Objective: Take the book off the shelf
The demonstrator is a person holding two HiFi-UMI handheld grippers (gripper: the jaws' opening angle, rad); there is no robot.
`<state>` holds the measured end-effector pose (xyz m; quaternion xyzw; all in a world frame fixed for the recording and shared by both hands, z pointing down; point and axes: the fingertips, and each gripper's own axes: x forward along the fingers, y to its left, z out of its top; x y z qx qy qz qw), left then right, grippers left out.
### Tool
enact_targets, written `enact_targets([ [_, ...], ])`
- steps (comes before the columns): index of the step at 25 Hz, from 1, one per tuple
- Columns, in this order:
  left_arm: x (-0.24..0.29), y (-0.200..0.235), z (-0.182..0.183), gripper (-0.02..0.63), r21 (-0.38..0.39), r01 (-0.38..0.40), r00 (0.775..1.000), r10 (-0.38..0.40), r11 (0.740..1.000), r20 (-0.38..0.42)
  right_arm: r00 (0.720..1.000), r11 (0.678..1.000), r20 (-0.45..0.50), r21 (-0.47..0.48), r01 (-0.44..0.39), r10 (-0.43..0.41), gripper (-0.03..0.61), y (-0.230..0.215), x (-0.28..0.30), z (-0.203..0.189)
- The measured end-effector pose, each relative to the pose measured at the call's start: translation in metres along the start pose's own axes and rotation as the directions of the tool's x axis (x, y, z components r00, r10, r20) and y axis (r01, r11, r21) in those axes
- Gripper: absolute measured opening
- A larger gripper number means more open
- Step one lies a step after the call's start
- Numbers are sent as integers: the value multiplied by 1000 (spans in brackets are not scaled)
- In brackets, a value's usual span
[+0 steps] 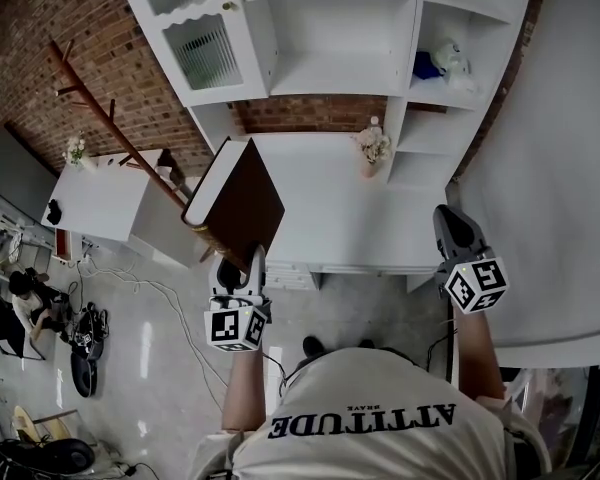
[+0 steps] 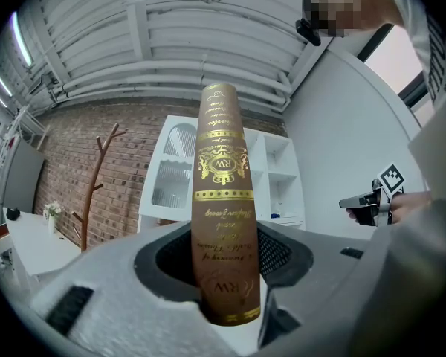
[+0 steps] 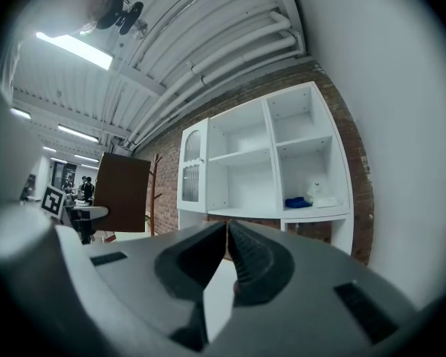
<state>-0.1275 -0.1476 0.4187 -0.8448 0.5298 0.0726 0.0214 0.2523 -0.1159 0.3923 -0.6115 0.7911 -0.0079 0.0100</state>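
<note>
Brown hardback with gold lettering on the spine, that's the book (image 2: 224, 222), and it's already off the shelf (image 1: 330, 38). The left gripper (image 1: 242, 263) has it clamped. Its fingers (image 2: 279, 255) sit fairly wide apart, pressed on either side of the lower end, with the spine facing back down between them. The rest of the book sticks out past the fingertips, over the near left corner of the white desk (image 1: 325, 223).

The right gripper (image 1: 448, 214) is well off to the right of the left fingers. Its fingers (image 3: 253, 262) are pinched fully together with nothing in them, and it's just hanging level.

The white shelf unit stands beyond both sets of fingertips against the brick wall. A small vase of flowers (image 1: 372, 148) sits on the desk ahead, between the two grippers. A blue thing (image 3: 297, 201) lies in a compartment ahead of the right fingers.
</note>
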Motion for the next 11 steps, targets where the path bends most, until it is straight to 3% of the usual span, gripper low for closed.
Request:
enact_targets([
  [11, 7, 1, 3, 218, 12, 11, 1000, -11, 1000, 6, 1000, 1000, -2, 4, -8, 8, 34, 1, 9, -1],
])
